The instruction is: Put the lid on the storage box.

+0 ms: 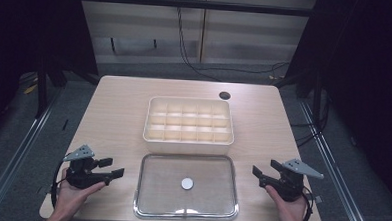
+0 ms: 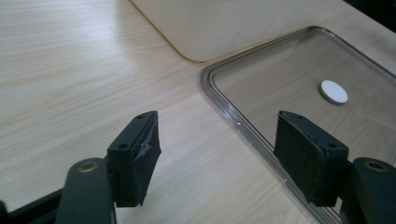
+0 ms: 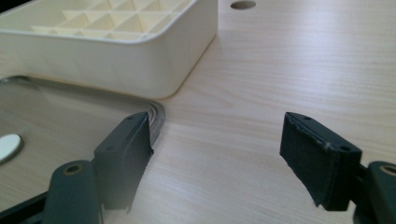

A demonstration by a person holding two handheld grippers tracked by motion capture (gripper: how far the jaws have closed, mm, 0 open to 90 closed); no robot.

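Note:
A small white disc (image 1: 187,183) lies in the middle of a clear shallow tray (image 1: 145,198) at the table's near edge. In the left gripper view the disc (image 2: 333,91) sits inside the tray (image 2: 219,100); in the right gripper view the disc (image 3: 8,147) peeks in at the left. Behind the tray stands a cream divided box (image 1: 187,140) with several empty compartments. My left gripper (image 1: 112,168) rests left of the tray, open and holding nothing. My right gripper (image 1: 262,172) rests right of the tray, likewise open and holding nothing.
The wooden table (image 1: 114,107) has a round cable hole (image 1: 224,95) at its back right. Bare wood stretches to the left and right of the box. Beyond the table are dark floor, cables and metal frame posts.

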